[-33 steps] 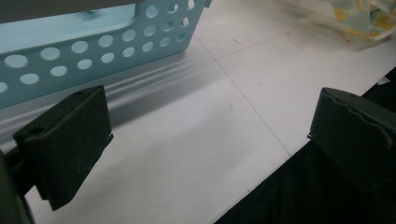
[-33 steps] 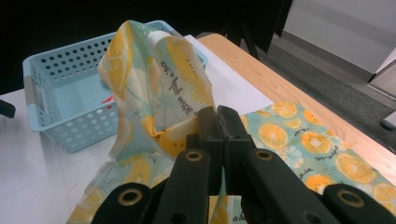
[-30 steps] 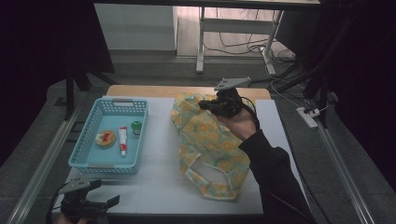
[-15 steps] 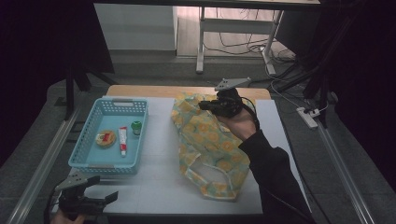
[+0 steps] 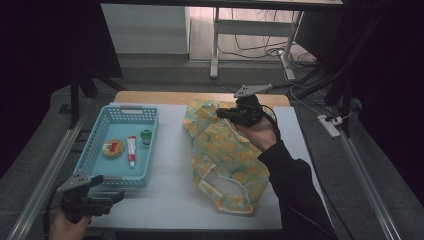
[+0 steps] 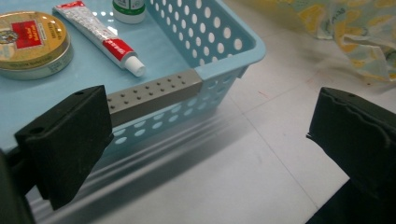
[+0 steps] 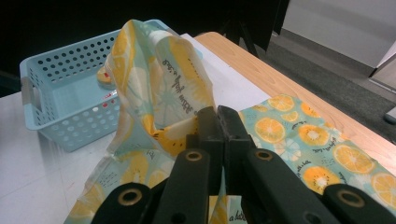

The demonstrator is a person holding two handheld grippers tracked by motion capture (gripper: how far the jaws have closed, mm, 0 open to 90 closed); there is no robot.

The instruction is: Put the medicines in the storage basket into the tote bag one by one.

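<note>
Your right gripper (image 7: 219,122) is clamped on the bag (image 5: 225,150), lifting its edge; your left gripper (image 6: 210,140) hangs open beside the basket (image 5: 100,150).

A basket (image 5: 95,150) sits toward the table's (image 5: 170,195) left edge, holding a tin (image 5: 112,148), a tube (image 5: 131,150) right of it and a small bottle (image 5: 145,136) nearest the far right wall. A bag (image 5: 225,165) lies right of the basket, reaching from far edge to near edge.

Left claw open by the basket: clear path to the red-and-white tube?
Probably yes. The left claw is open at the light blue plastic basket; the red-and-white tube lies uncovered inside, with only the low front wall between.
</note>
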